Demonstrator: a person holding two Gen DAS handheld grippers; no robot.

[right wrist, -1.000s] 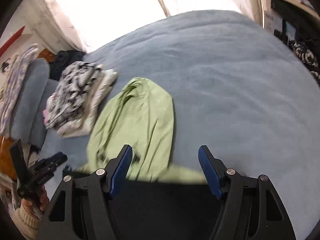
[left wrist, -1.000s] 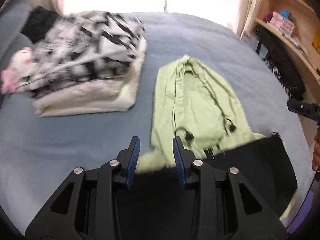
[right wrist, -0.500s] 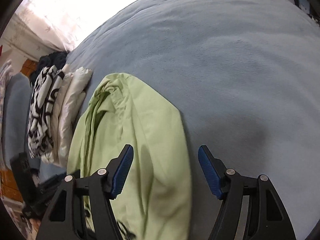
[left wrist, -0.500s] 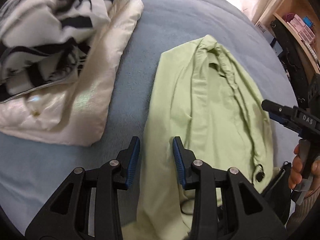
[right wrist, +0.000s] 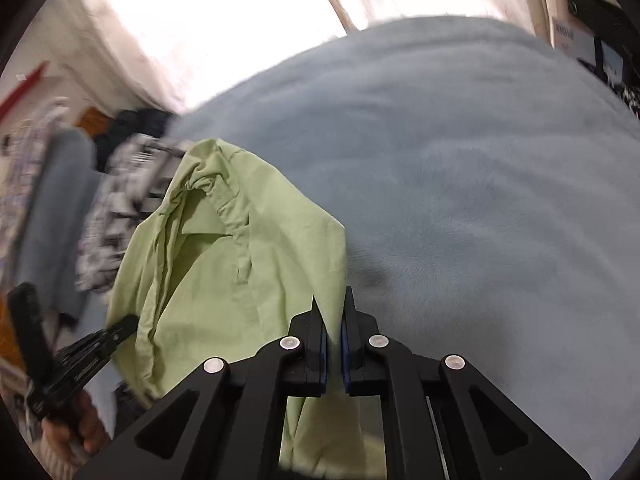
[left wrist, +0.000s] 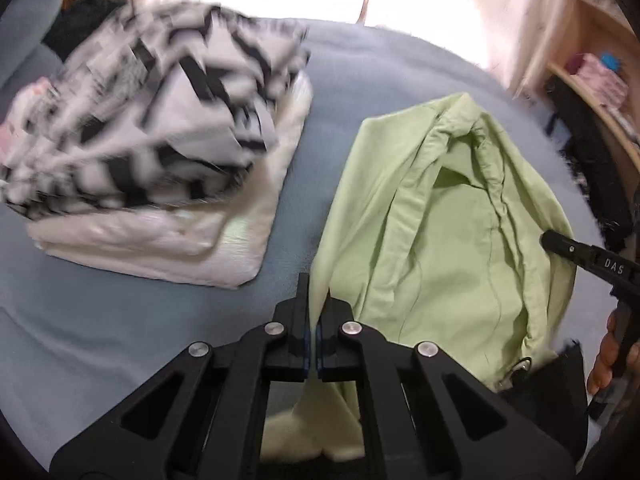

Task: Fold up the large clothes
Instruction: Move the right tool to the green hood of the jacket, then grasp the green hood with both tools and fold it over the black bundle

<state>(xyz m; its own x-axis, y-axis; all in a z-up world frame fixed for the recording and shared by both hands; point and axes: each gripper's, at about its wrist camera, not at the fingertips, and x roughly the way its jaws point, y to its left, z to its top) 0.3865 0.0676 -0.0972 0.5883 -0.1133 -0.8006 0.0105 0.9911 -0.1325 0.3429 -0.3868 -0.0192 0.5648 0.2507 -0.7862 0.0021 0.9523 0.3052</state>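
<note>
A light green hooded garment [left wrist: 440, 220] lies on the blue bedspread [right wrist: 480, 200], hood end away from me. My left gripper [left wrist: 314, 292] is closing tight on the garment's left edge, a fold of green fabric pinched between its pads. In the right wrist view the same green garment [right wrist: 224, 264] has its right edge pinched by my right gripper [right wrist: 334, 308], whose jaws are closing on the cloth too. Each gripper shows in the other's view: the right gripper [left wrist: 560, 244] at the garment's right edge, the left gripper [right wrist: 120, 330] at its left.
A stack of folded clothes [left wrist: 160, 128], black-and-white patterned on top of a cream piece [left wrist: 180, 248], lies left of the garment. Wooden shelves [left wrist: 600, 92] stand at the right. A black cloth [left wrist: 552, 380] lies under the garment's near end. A person's hand [left wrist: 604, 364] holds the right gripper.
Both grippers went from open to shut on the green garment's side edges. They first moved forward over the garment, then drew back a little with the fabric.
</note>
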